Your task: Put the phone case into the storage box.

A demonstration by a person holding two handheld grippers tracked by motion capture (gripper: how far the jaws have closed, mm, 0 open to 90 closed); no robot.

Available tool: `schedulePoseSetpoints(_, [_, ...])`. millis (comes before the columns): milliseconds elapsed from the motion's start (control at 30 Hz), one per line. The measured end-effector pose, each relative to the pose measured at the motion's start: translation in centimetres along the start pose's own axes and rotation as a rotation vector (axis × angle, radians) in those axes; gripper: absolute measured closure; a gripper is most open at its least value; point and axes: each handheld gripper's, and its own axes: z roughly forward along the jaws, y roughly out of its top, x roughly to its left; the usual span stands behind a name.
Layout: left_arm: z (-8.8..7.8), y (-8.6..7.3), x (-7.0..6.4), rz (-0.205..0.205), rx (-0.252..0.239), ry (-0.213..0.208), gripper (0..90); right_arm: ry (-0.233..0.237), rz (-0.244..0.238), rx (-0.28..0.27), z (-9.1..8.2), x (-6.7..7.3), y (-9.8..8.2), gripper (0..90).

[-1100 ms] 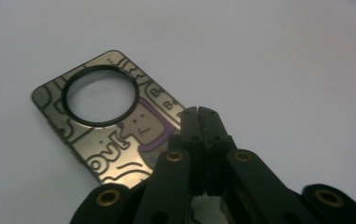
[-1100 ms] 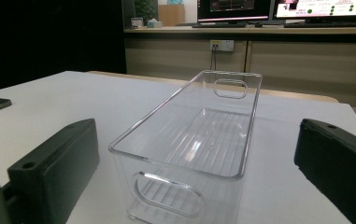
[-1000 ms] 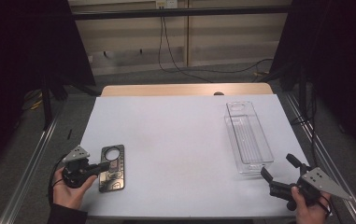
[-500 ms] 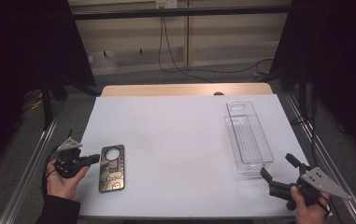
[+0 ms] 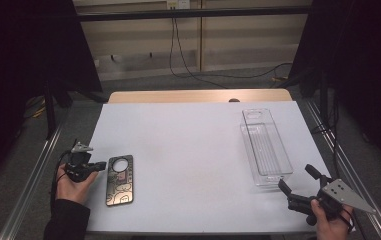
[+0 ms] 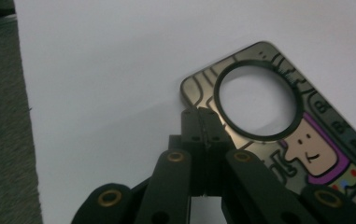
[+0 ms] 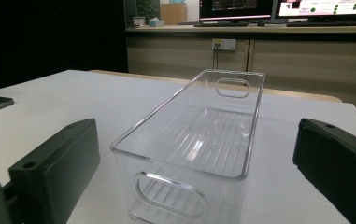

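The flat dark phone case with a round hole and a cartoon face [image 5: 119, 180] lies near the left edge of the white table [image 5: 188, 150]. The left tool [image 5: 99, 165] sits just beside its top corner, jaws pressed together on nothing. The right tool [image 5: 298, 181] stands wide before the clear plastic bin [image 5: 265, 147].

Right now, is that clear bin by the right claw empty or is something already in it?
Empty. The clear bin shows only its bare ribbed floor in the right gripper view, and the phone case lies flat on the table, far off at the left claw.
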Motion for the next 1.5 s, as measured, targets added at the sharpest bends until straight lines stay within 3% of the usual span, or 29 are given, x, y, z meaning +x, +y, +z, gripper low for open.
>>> schedulePoseSetpoints(167, [0.9, -0.2, 0.0, -0.012, 0.031, 0.007, 90.0, 0.001, -0.002, -0.001, 0.0, 0.0, 0.0, 0.0])
schedulePoseSetpoints(900, [1.6, 0.3, 0.0, -0.001, 0.023, -0.009, 90.0, 0.009, -0.004, 0.004, 0.4, 0.1, 0.0, 0.0])
schedulePoseSetpoints(1267, [2.0, 0.5, -0.5, 0.025, 0.009, -0.003, 90.0, 0.020, -0.004, 0.004, 0.7, 0.1, 0.0, 0.0])
schedulePoseSetpoints(1367, [2.2, 0.7, -0.7, 0.015, 0.009, -0.009, 90.0, 0.024, -0.006, 0.006, 0.8, 0.1, 0.1, 0.0])
schedulePoseSetpoints(1433, [2.2, 0.9, -1.0, 0.041, 0.020, 0.012, 90.0, 0.027, -0.008, 0.005, 0.9, 0.1, 0.1, 0.0])
schedulePoseSetpoints(1500, [2.6, 1.2, -1.5, 0.036, 0.007, -0.030, 90.0, 0.028, -0.007, 0.005, 0.9, 0.1, 0.1, 0.0])
